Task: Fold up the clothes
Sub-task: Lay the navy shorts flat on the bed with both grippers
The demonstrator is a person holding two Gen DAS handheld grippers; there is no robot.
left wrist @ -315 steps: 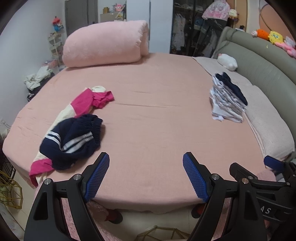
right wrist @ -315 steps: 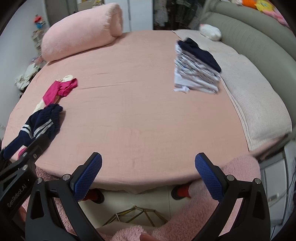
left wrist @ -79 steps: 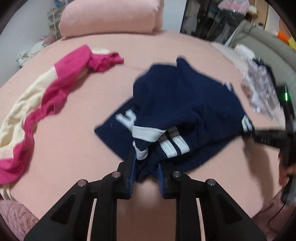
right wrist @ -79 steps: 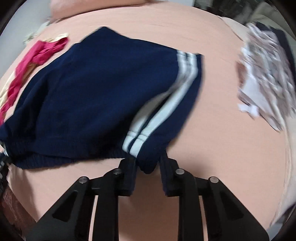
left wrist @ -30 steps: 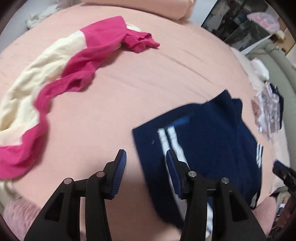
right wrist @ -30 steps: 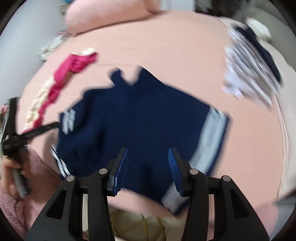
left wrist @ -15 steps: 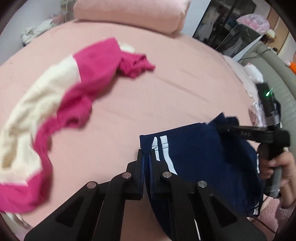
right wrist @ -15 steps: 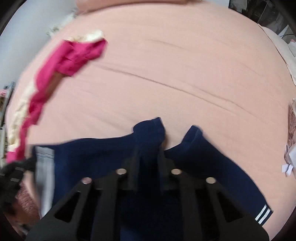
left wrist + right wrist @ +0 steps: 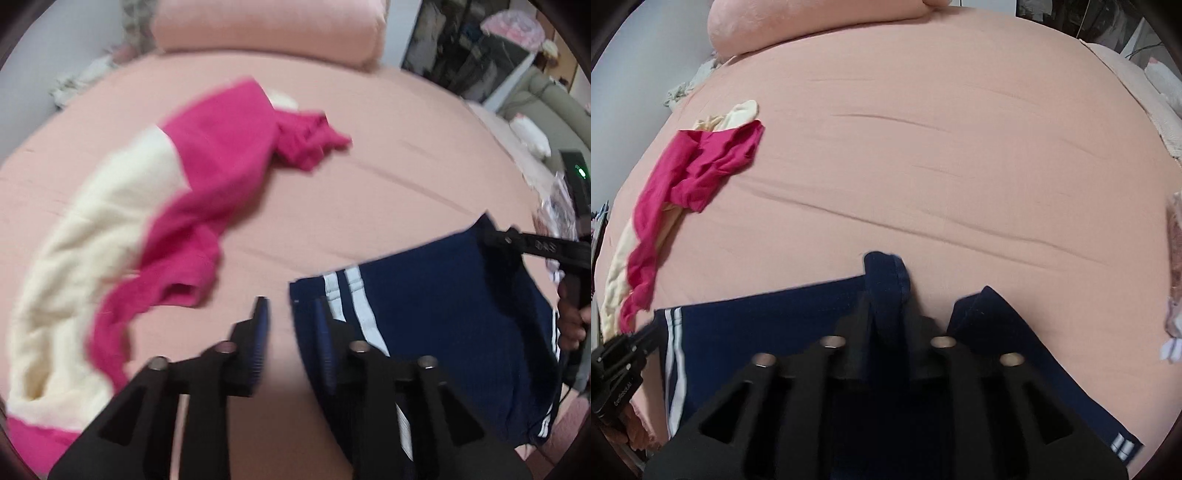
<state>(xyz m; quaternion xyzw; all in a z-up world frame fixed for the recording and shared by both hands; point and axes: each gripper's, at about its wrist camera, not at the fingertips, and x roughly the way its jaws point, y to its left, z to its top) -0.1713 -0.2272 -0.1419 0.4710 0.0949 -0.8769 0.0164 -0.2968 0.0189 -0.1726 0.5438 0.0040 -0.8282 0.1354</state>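
Note:
Navy shorts with white side stripes (image 9: 443,314) lie spread on the pink bed (image 9: 923,147), near its front edge. In the left wrist view my left gripper (image 9: 291,325) stands open at the shorts' striped near corner, and the cloth's edge lies against its right finger. My right gripper (image 9: 886,306) is shut on a raised fold of the navy shorts (image 9: 768,332) at their far edge. That right gripper (image 9: 517,243) also shows from the left wrist, with a hand (image 9: 570,325) on its handle. The left gripper (image 9: 628,347) shows at the shorts' striped end.
A pink and cream garment (image 9: 207,184) lies crumpled to the left of the shorts, also seen as the pink and cream garment (image 9: 701,166). A rolled pink blanket (image 9: 266,29) sits at the back. A stack of folded clothes (image 9: 1174,266) lies at the right edge.
My left gripper has opened and let go of the shorts' striped corner. The right gripper stays shut on the fold at the far edge.

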